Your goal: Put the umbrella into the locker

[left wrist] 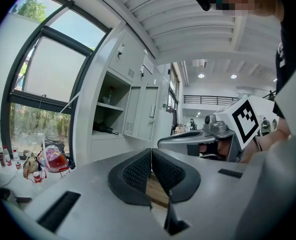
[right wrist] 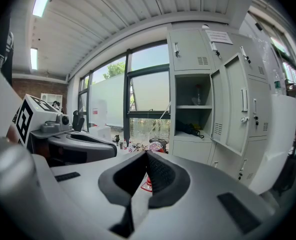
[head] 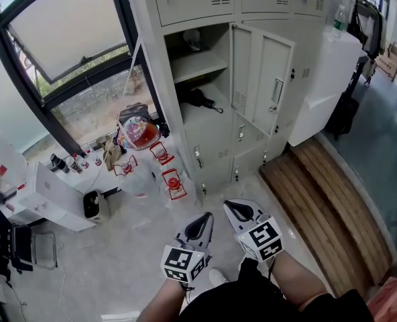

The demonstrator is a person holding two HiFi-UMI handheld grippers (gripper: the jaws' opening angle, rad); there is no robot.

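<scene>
A folded black umbrella (head: pixel 200 100) lies on the lower shelf of the open locker (head: pixel 212 129); it also shows in the left gripper view as the umbrella (left wrist: pixel 104 129) and in the right gripper view as the umbrella (right wrist: pixel 192 129). The locker door (head: pixel 262 82) stands swung open to the right. My left gripper (head: pixel 203 221) and right gripper (head: pixel 237 207) hang side by side well in front of the locker, over the floor. Both have their jaws shut with nothing between them. Neither touches the umbrella.
A heap of bags, red stands and a round clear container (head: pixel 139 133) sits on the floor left of the locker, beside white boxes (head: pixel 51 196). A wooden platform (head: pixel 329 206) runs along the right. Tall windows (head: pixel 71 39) stand at the left.
</scene>
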